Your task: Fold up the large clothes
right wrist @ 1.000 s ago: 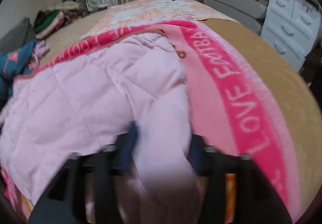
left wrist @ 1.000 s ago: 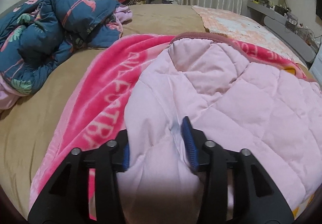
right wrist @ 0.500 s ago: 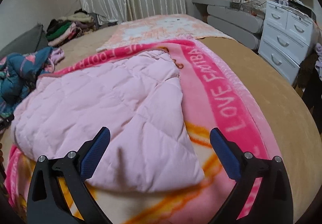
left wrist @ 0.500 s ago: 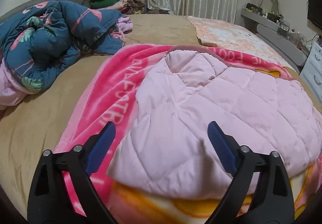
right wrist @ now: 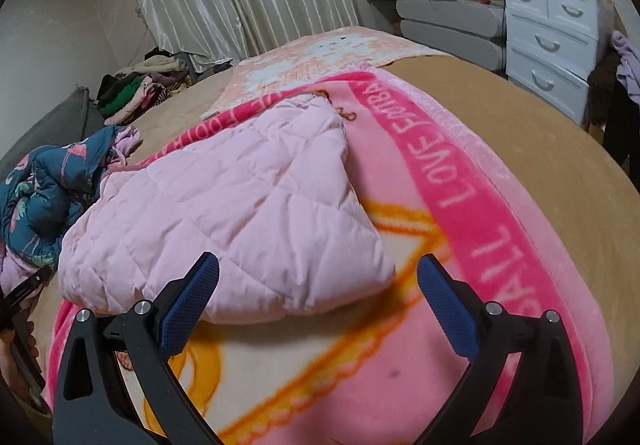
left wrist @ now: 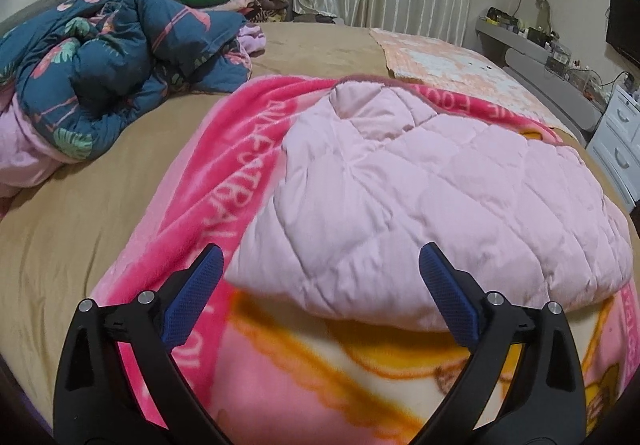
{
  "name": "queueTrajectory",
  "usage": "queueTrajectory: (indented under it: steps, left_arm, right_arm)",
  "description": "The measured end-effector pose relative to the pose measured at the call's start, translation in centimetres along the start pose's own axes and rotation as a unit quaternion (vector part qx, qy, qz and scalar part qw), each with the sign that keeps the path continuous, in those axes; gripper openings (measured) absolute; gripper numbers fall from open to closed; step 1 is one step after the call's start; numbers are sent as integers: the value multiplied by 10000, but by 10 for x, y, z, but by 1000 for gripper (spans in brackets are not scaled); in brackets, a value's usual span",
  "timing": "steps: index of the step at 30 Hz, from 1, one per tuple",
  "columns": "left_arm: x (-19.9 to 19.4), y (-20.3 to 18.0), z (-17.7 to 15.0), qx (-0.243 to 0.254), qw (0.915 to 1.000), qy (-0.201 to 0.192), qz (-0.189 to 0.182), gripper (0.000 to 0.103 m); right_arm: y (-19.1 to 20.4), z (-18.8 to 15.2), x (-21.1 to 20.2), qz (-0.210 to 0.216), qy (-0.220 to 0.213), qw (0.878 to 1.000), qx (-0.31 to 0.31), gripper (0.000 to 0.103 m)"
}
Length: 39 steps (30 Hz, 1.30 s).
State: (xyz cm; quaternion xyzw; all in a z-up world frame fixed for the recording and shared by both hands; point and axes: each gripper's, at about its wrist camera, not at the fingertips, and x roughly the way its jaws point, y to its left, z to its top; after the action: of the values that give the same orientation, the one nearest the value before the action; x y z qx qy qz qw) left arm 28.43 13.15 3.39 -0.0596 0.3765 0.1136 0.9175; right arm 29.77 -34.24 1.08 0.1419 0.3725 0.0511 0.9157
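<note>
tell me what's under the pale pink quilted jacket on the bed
The jacket lies on a bright pink blanket with white lettering and an orange drawing, spread over the tan bed. The middle of the drawing is covered by the jacket.

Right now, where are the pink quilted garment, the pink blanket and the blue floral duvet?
pink quilted garment (left wrist: 420, 197): left wrist view, middle.
pink blanket (right wrist: 472, 181): right wrist view, lettered border.
blue floral duvet (left wrist: 112, 65): left wrist view, bunched middle.
</note>
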Motion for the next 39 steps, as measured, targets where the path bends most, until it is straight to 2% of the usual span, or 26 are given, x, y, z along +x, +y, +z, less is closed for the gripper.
queueTrajectory:
  steps: [4,8,12,13,16,17,20,24,26,29,37,39]
  left_arm:
    - [4,5,-13,-183,9994,266,-99,92]
    - [14,14,-29,-707,9940,662,-508,92]
    - [29,27,-40,-1466,9792,946,-1031,91]
    - [34,30,-42,-1671,9727,1036,-1231,91]
    - [49,37,-45,-2381,9462,1265,-1789,91]
    - [52,37,-45,-2472,9430,1285,-1821,91]
    - [63,31,-40,-2515,9434,1271,-1751,91]
    - [82,30,-36,-2824,9301,1387,-1894,93]
    - [90,30,-31,-2865,9298,1358,-1871,93]
    - [97,25,-24,-2815,9335,1323,-1782,94]
    - [116,24,-25,-2926,9301,1268,-1822,95]
    - [120,24,-25,-2918,9307,1219,-1839,95]
  right_arm:
    - [-7,-13,3,-7,126,9997,217,99]
    - [-11,-24,9,21,239,9988,418,99]
    - [-10,-32,17,190,385,9966,703,99]
    - [-10,-32,18,219,401,9961,758,99]
    - [-6,-33,24,240,434,9948,891,99]
    - [-5,-33,26,245,448,9945,912,99]
    - [-2,-31,33,285,487,9932,1018,99]
    - [-2,-27,43,338,544,9909,1188,99]
    - [-1,-26,48,320,546,9903,1238,99]
    - [-2,-24,55,388,574,9883,1361,99]
    - [-8,-19,82,619,618,9791,1838,99]
    - [-9,-19,91,802,656,9742,2004,99]
